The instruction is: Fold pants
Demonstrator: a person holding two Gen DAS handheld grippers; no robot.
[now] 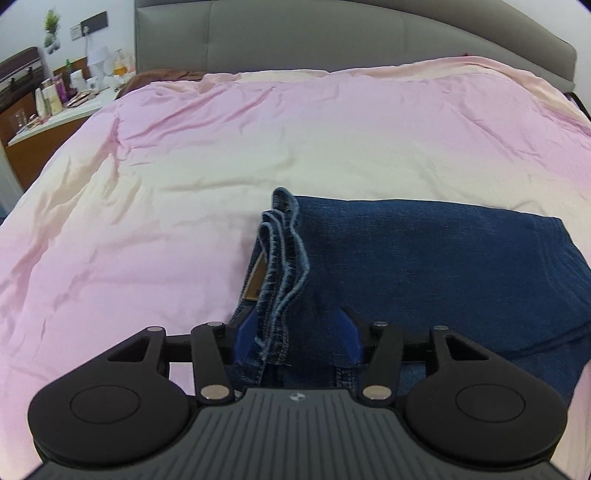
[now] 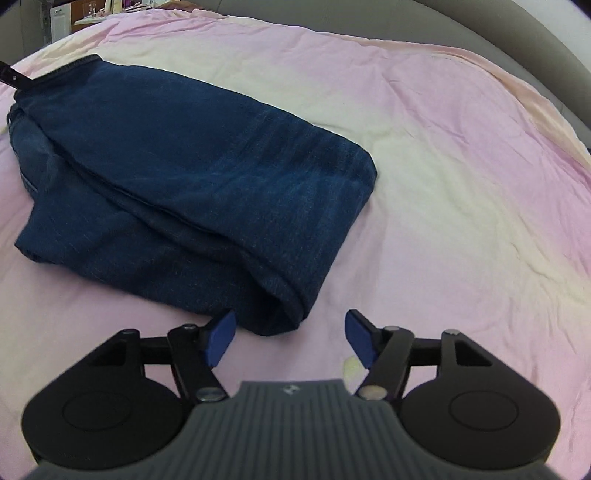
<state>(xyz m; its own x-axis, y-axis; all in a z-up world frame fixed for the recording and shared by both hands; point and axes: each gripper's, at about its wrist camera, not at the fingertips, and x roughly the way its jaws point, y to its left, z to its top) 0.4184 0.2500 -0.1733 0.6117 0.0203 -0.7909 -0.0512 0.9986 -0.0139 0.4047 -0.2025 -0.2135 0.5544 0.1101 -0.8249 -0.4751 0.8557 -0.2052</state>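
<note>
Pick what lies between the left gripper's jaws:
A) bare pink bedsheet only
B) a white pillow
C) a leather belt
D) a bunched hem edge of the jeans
D: in the left wrist view the left gripper stands open with the stitched hem edge of the jeans running between its jaws.

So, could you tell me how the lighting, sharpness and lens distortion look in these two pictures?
Left wrist view: even soft light, jeans sharp, headboard bowed by the fisheye, corners dark. Right wrist view: jeans slightly soft, bedspread washed from pink to cream, edges curved, dark vignette.
</note>
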